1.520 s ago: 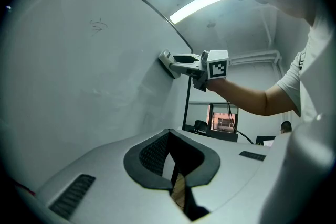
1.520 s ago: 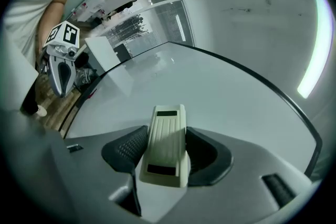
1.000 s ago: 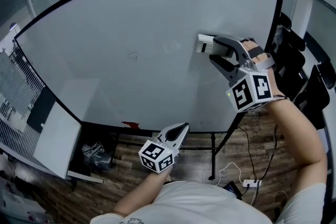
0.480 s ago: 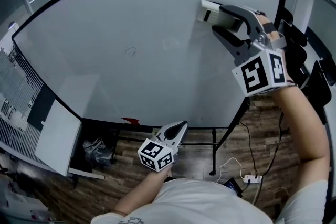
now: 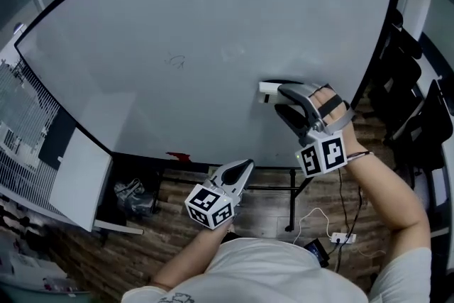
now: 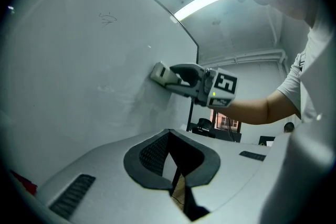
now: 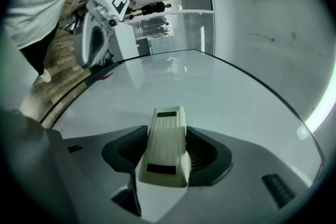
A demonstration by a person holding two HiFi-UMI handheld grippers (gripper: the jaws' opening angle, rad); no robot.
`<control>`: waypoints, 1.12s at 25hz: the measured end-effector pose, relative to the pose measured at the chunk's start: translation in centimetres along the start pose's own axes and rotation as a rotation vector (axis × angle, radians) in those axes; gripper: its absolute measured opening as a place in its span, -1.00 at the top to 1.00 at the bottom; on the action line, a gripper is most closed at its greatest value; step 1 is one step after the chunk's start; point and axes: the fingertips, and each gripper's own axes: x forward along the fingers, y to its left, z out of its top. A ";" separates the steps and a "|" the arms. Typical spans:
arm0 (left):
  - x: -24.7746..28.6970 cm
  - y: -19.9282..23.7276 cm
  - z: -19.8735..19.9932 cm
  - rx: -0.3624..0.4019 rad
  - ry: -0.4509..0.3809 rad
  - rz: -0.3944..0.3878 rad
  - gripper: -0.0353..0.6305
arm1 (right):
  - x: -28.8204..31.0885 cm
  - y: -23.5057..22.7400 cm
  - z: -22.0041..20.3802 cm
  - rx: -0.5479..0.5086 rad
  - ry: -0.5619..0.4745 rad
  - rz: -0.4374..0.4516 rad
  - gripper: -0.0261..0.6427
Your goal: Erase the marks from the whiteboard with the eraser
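A large whiteboard (image 5: 177, 18) fills the head view, with a small dark scribble (image 5: 175, 62) at its left-centre and a faint smudge (image 5: 232, 52) to the right of it. My right gripper (image 5: 273, 100) is shut on the white eraser (image 5: 269, 89) and presses it against the board's lower right part. In the right gripper view the cream eraser (image 7: 165, 145) sits clamped between the dark pads. My left gripper (image 5: 243, 168) hangs below the board's bottom edge, jaws shut and holding nothing. The left gripper view shows the scribble (image 6: 108, 19) and the eraser (image 6: 164, 74) on the board.
A red marker (image 5: 179, 156) lies on the board's tray at the bottom left. Black office chairs (image 5: 415, 103) stand to the right. The board's stand legs (image 5: 291, 202) and cables with a power strip (image 5: 342, 238) are on the wooden floor. A white cabinet (image 5: 78, 177) stands at left.
My right gripper has swept the eraser up to the board's upper right and then down to its lower right part. The left gripper has stayed put.
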 end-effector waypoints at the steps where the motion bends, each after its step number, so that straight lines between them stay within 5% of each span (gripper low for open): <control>1: -0.1 0.1 -0.1 -0.002 0.001 0.005 0.87 | 0.2 2.2 -0.3 -0.008 0.001 0.021 0.22; 8: -0.6 0.5 -0.7 -0.004 0.015 0.029 0.87 | 0.6 15.1 -2.3 -0.107 0.009 0.141 0.22; 13: -0.5 0.4 -0.9 -0.002 0.023 0.032 0.87 | 0.5 17.7 -3.0 -0.115 0.009 0.169 0.22; 21: 0.4 -0.6 -1.1 0.016 0.034 0.004 0.87 | -0.7 10.3 -2.6 -0.087 0.007 0.070 0.22; 28: 2.9 -2.1 -0.6 0.045 0.041 -0.049 0.87 | -2.7 -1.8 -2.9 -0.081 -0.012 -0.071 0.22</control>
